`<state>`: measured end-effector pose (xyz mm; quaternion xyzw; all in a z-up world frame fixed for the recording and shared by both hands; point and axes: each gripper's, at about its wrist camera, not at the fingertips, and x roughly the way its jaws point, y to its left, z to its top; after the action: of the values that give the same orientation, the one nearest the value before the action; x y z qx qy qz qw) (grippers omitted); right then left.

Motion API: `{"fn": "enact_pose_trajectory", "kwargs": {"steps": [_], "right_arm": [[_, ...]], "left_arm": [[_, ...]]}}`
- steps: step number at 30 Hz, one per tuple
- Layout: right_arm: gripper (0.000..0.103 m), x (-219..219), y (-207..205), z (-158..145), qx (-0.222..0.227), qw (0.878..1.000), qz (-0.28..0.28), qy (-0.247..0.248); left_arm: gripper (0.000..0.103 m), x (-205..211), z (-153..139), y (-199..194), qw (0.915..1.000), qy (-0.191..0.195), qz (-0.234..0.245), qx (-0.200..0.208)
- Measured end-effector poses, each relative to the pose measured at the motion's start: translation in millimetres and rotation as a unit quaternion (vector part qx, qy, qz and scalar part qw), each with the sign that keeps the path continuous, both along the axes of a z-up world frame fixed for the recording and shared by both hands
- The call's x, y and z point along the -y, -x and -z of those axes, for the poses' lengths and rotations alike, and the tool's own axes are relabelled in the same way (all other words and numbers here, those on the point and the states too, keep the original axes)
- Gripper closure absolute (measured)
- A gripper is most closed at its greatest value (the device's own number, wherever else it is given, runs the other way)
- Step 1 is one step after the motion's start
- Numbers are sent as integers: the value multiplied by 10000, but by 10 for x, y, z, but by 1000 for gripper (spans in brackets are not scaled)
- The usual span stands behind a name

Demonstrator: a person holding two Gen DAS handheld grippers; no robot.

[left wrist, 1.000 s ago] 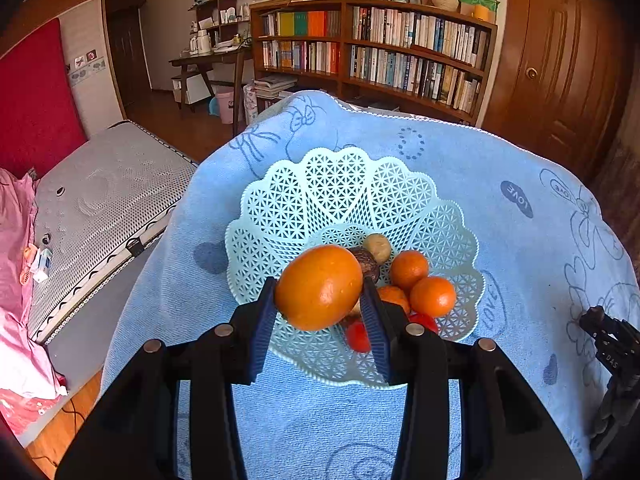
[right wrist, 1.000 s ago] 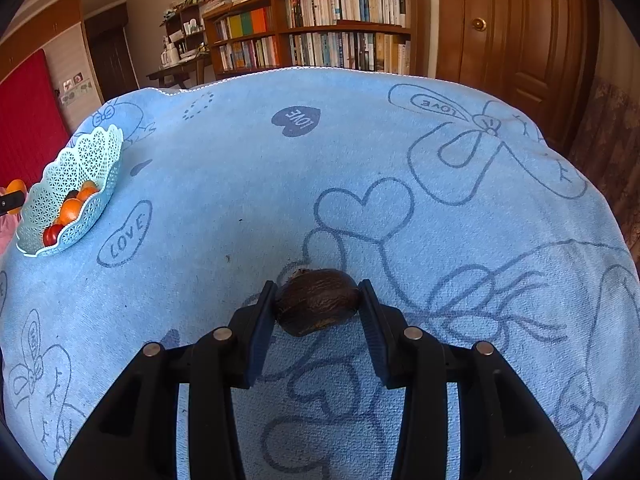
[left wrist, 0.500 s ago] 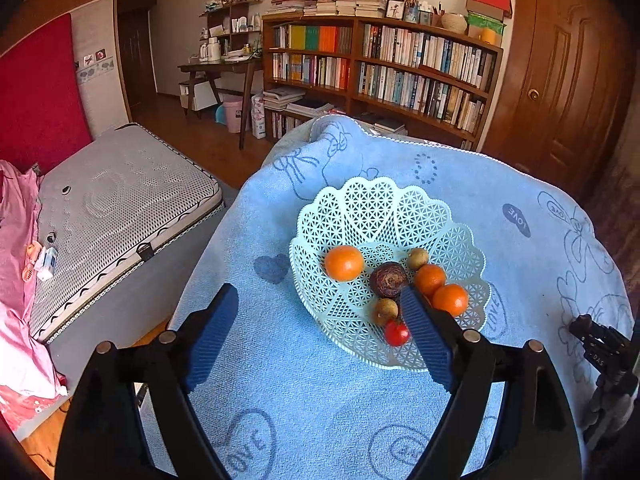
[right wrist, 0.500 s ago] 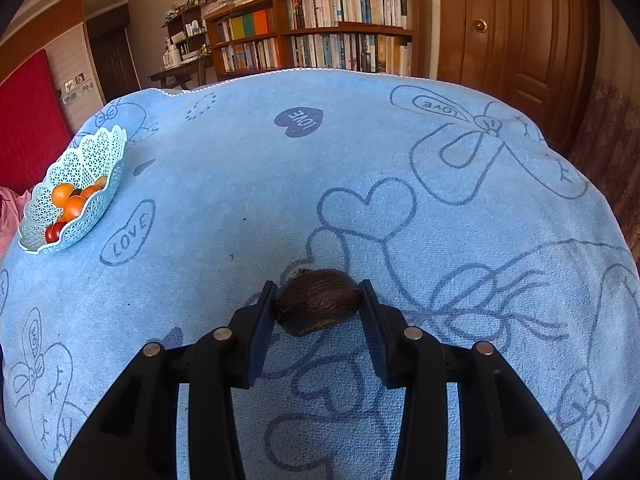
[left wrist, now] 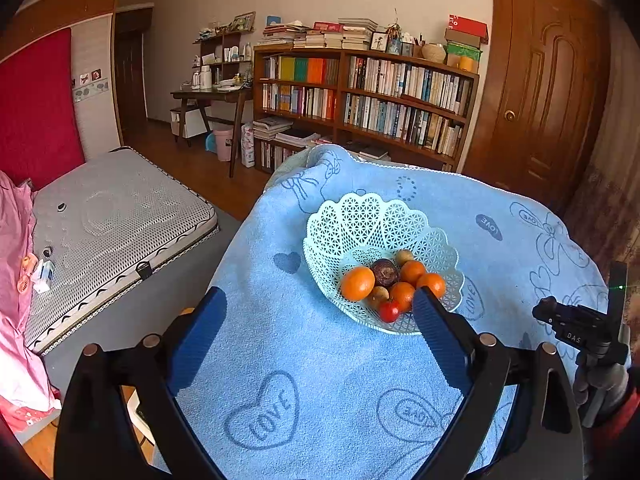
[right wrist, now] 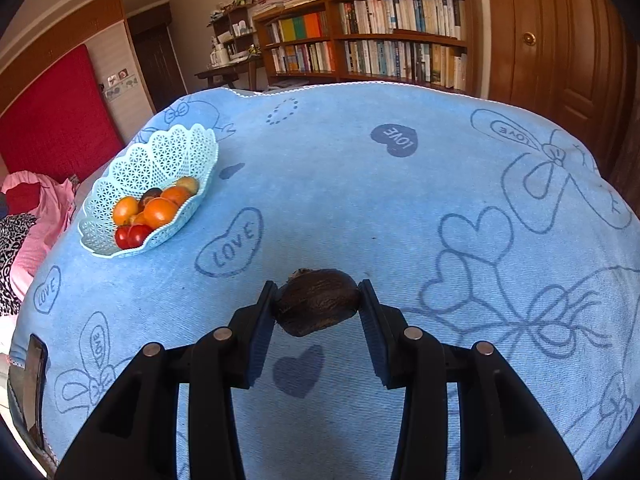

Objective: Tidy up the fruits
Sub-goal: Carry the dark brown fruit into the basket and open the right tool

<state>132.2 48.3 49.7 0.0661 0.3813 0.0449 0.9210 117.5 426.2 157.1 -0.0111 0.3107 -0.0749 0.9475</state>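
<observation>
A pale green lattice basket [left wrist: 360,220] [right wrist: 160,152] sits on the blue towel-covered table and holds several fruits: oranges, a dark round fruit [left wrist: 385,272], small brown ones and a red tomato [left wrist: 389,311]. The large orange [left wrist: 357,283] lies at the basket's left side. My left gripper [left wrist: 318,334] is open, empty, and stands back from the basket's near rim. My right gripper [right wrist: 317,308] is shut on a dark brown fruit [right wrist: 316,306], lifted a little above the towel, far right of the basket.
The blue towel [right wrist: 400,208] with heart and "LOVE" prints covers the whole table. A mattress [left wrist: 112,216] and pink bedding [left wrist: 16,280] lie left of the table. A bookshelf [left wrist: 368,96] and wooden door [left wrist: 548,92] stand behind. The other gripper's handle [left wrist: 580,332] shows at the right.
My left gripper let the large orange go into the basket, opened wide and drew back. The right gripper, still holding the dark brown fruit, has risen and turned toward the basket.
</observation>
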Motion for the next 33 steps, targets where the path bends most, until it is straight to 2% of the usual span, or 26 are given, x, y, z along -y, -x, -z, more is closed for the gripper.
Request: {"fn": "enact_pose_trajectory", "kwargs": {"steps": [8, 13, 16, 19, 25, 33], "right_arm": [[61, -690, -195, -211, -5, 9981, -610, -105], [61, -1023, -340, -289, -37, 9966, -816, -143], [61, -1186, -428, -314, -56, 9960, -878, -156], [61, -1319, -504, -322, -87, 9955, -933, -150], [61, -1514, -662, -297, -211, 9941, -1046, -185], [61, -1617, -900, -209, -535, 9918, -1033, -537]], "left_arm": [[4, -345, 18, 326, 9991, 103, -220, 346], [4, -553, 46, 472, 9977, 284, -366, 487], [4, -621, 85, 542, 9970, 231, -480, 568], [4, -690, 133, 609, 9964, 280, -515, 612], [3, -919, 240, 675, 9922, 801, -759, 589], [3, -980, 397, 624, 9909, 987, -808, 421]]}}
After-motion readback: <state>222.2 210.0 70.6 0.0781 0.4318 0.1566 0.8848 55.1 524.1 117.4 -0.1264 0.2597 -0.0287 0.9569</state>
